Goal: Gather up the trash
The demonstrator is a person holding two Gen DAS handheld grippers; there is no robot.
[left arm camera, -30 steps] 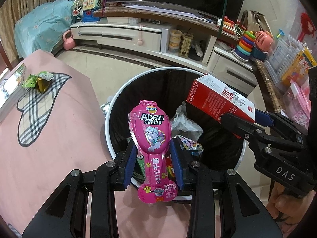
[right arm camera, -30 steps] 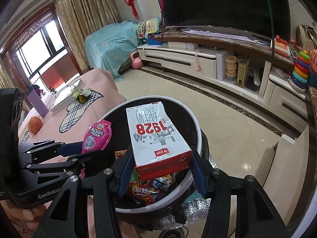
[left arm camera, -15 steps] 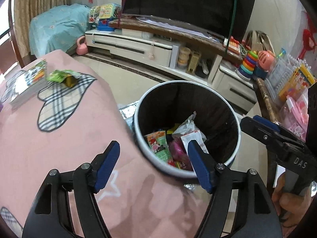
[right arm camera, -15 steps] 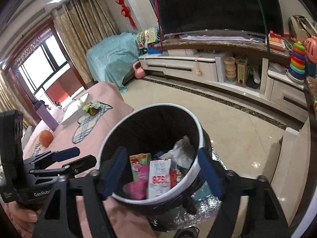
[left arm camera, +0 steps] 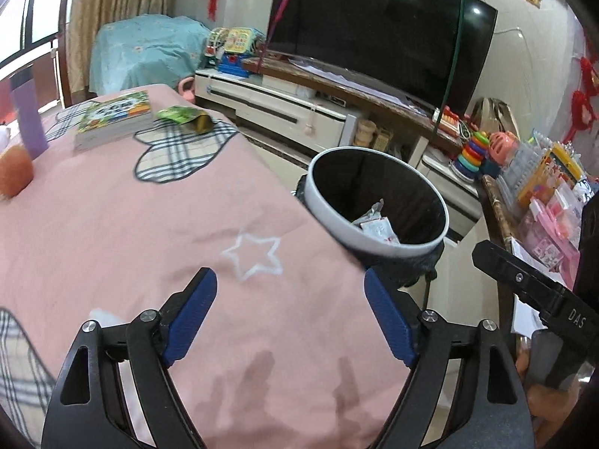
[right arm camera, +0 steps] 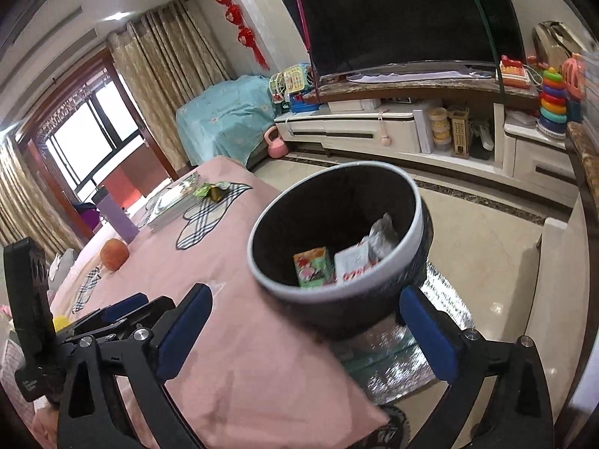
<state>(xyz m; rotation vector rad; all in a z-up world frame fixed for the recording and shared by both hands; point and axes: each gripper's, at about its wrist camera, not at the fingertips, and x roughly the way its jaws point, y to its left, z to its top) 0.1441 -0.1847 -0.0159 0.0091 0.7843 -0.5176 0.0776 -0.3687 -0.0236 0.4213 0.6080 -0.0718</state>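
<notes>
Bin (left arm camera: 378,241) at bedspread (left arm camera: 149,232) edge — touching.

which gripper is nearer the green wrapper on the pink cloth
Left. The left gripper hangs over the pink cloth on which the crumpled green wrapper lies; the right gripper is by the black trash bin.

Both wrist views angled down over pink tablecloth (left arm camera: 112,224); share trash bin (right arm camera: 419,224), TV (left arm camera: 374,30).

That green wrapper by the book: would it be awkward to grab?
Probably light and floppy: the green wrapper looks crumpled and torn open. It would likely crush between pads, and its shiny foil end may be slippery. Lying flat on soft cloth, it shouldn't roll.
</notes>
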